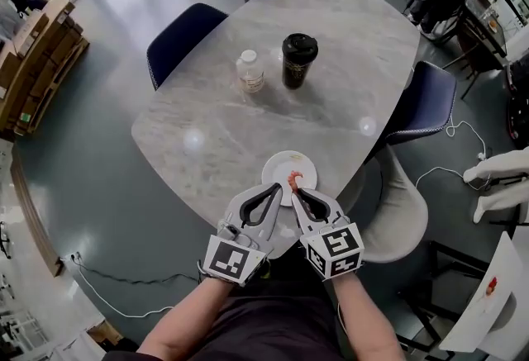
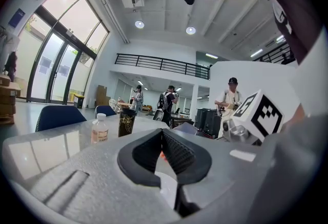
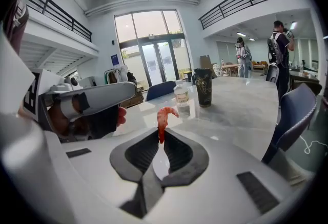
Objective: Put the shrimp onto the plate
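Both forearms reach side by side over the near edge of the grey marble tabletop (image 1: pixel 347 54). The left gripper (image 1: pixel 278 188) is closed and empty. The right gripper (image 1: pixel 294 192) pinches the shrimp (image 1: pixel 292 180) over the white plate (image 1: pixel 277 163). Beyond stand a bottle (image 1: pixel 250 70) and a dark cup (image 1: pixel 298 60).

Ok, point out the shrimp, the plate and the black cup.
shrimp (image 3: pixel 162 118), right gripper view, on the middle of its orange body.
plate (image 1: pixel 279 164), head view, on the bare white surface near its far rim.
black cup (image 1: pixel 297 70), head view, on its side wall below the lid.
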### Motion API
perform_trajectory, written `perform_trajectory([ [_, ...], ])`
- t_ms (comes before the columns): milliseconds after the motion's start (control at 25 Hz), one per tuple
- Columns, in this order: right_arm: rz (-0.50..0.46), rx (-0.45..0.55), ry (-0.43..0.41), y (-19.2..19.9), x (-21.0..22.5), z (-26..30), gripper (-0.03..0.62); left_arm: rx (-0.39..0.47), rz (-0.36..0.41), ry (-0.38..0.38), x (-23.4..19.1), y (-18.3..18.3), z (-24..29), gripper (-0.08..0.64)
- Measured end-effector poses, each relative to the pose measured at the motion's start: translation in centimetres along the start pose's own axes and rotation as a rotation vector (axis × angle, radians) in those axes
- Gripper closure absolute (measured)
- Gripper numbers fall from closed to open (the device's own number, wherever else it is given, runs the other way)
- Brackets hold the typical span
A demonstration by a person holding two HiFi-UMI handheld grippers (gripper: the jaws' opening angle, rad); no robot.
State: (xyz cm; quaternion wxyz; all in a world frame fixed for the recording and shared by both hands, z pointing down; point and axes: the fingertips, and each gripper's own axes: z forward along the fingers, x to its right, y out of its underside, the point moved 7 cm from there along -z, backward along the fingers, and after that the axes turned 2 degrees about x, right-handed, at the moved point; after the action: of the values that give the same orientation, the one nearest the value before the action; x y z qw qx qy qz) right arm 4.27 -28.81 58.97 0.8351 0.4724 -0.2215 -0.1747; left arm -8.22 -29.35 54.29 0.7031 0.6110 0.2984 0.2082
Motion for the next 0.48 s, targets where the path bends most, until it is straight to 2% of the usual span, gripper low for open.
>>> perform_trajectory([
  [200,-0.072,-0.086,0.028,2.8,1.3,3.3,0.557,-0.056,-0.017,-0.029,-1.3,3.1,1.1,0.552],
  [480,-0.137,-0.218,0.052,5.2,2.7,6.5,0.557,-0.064,-0.023,-0.018,-2.3,5.6,2.8,0.552],
])
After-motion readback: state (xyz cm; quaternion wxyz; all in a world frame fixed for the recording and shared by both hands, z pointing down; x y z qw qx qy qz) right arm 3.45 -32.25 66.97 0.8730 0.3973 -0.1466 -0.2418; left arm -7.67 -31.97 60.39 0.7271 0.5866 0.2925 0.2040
